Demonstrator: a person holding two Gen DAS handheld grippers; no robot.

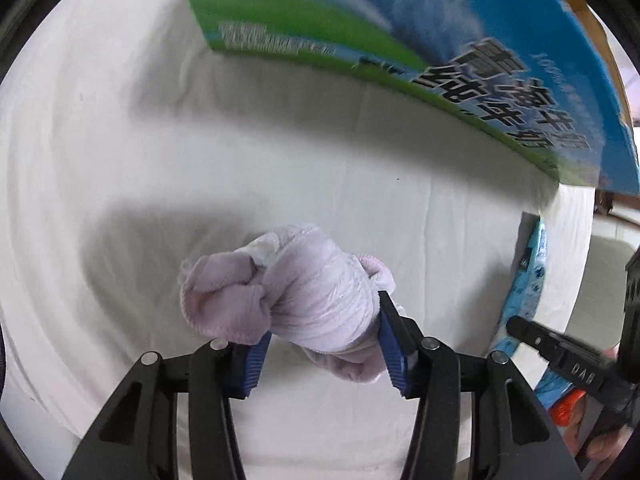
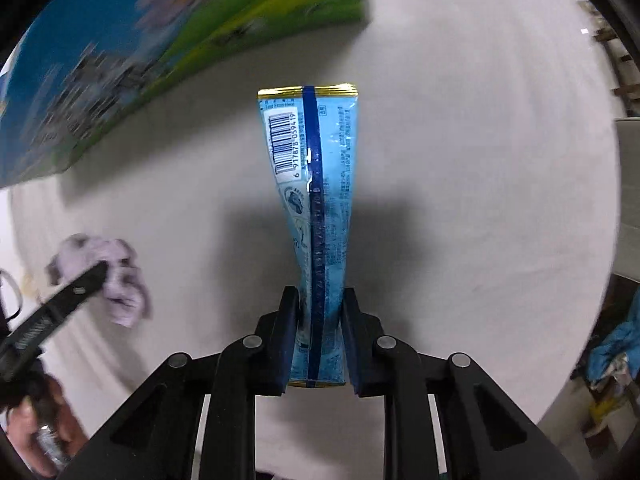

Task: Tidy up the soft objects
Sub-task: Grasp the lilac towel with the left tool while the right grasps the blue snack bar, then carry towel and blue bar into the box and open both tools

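My left gripper (image 1: 324,316) is shut on a bundled lilac cloth (image 1: 296,292) and holds it above the white tablecloth (image 1: 120,160). My right gripper (image 2: 320,300) is shut on a light blue snack packet (image 2: 316,184), which stands up between its fingers with the barcode side facing the camera. In the right wrist view the lilac cloth (image 2: 120,280) and the left gripper's finger (image 2: 60,300) show at the lower left. In the left wrist view the blue packet (image 1: 528,280) shows edge-on at the right.
A blue and green milk carton box (image 1: 400,32) stands at the far side of the table, also in the right wrist view (image 2: 120,60). The table's right edge (image 2: 608,200) drops off to a cluttered floor.
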